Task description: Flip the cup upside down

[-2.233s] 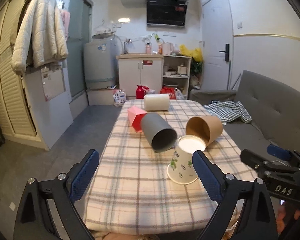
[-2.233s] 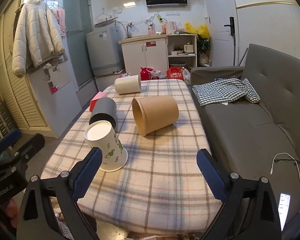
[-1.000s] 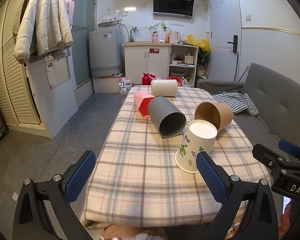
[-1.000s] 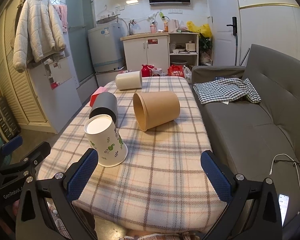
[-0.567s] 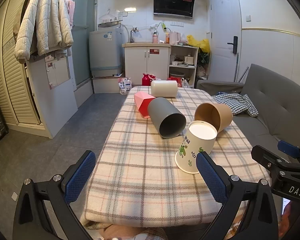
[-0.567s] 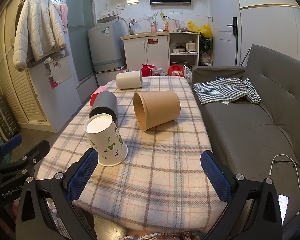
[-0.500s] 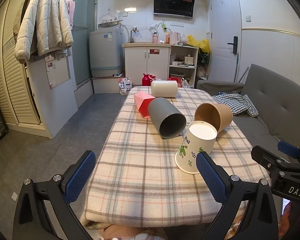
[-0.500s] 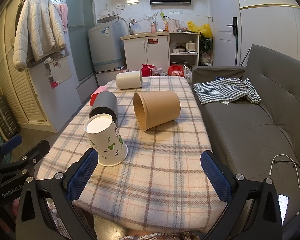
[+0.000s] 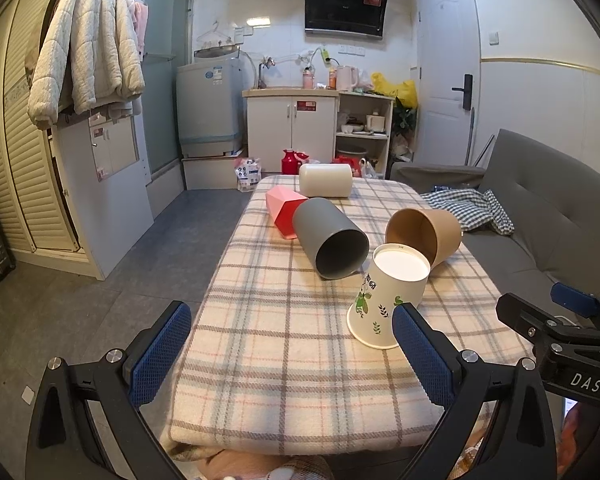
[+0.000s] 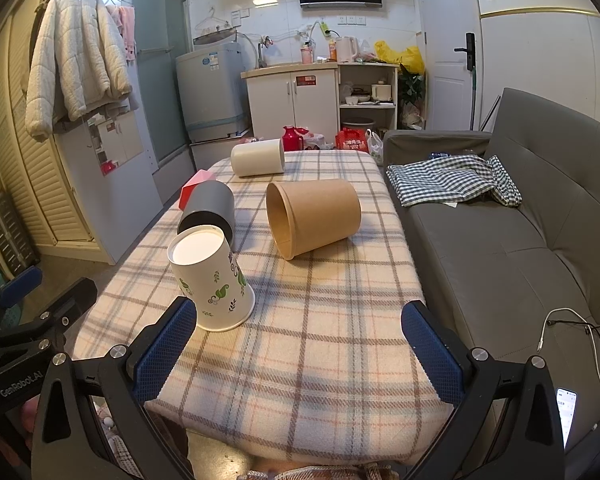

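Note:
A white paper cup with green leaf print (image 9: 388, 294) (image 10: 210, 276) stands upside down, slightly tilted, on the plaid-covered table (image 9: 280, 320) (image 10: 320, 320). A grey cup (image 9: 330, 236) (image 10: 210, 210), a brown paper cup (image 9: 424, 234) (image 10: 314, 216), a cream cup (image 9: 326, 186) (image 10: 258, 158) and a pink-red cup (image 9: 284, 208) (image 10: 194, 186) lie on their sides behind it. My left gripper (image 9: 292, 354) is open and empty at the table's near edge. My right gripper (image 10: 300, 350) is open and empty, with the white cup just beyond its left finger.
A grey sofa (image 10: 520, 240) with a checked cloth (image 10: 456, 178) runs along the table's right side. A white cabinet (image 9: 292, 128), washing machine (image 9: 208, 108) and shelves stand at the back. A phone on a cable (image 10: 566, 400) lies on the sofa.
Both grippers drew back and rose a little between 2.2 s and 1 s ago. Since then nothing has visibly moved.

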{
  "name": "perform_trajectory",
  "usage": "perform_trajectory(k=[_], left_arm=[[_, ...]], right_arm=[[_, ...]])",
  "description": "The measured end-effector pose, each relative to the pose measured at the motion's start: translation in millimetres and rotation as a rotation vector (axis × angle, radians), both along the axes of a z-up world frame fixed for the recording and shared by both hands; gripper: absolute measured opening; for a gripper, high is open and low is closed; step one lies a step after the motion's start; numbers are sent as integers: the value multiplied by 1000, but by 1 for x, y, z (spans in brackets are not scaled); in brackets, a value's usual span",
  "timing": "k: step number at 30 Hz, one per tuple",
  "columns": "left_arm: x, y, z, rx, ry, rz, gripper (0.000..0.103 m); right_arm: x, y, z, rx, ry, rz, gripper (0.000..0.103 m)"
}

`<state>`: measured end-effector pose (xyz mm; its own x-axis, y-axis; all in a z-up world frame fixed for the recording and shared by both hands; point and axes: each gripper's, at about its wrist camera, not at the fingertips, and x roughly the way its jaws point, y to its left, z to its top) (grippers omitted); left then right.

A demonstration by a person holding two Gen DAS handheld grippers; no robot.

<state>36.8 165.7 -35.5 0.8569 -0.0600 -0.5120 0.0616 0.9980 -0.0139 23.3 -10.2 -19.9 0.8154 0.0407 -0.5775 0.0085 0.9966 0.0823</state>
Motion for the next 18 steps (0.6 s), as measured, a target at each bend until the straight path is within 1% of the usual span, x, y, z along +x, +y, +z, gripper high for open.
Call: perform_trajectory(k=[12, 18], left_arm=[[0, 0, 0, 1, 0, 2, 103], [-1, -2, 6, -2, -6, 6, 103]], right_arm=[[0, -1, -1, -1, 3, 1, 103], [0, -1, -1, -1, 4, 1, 103]])
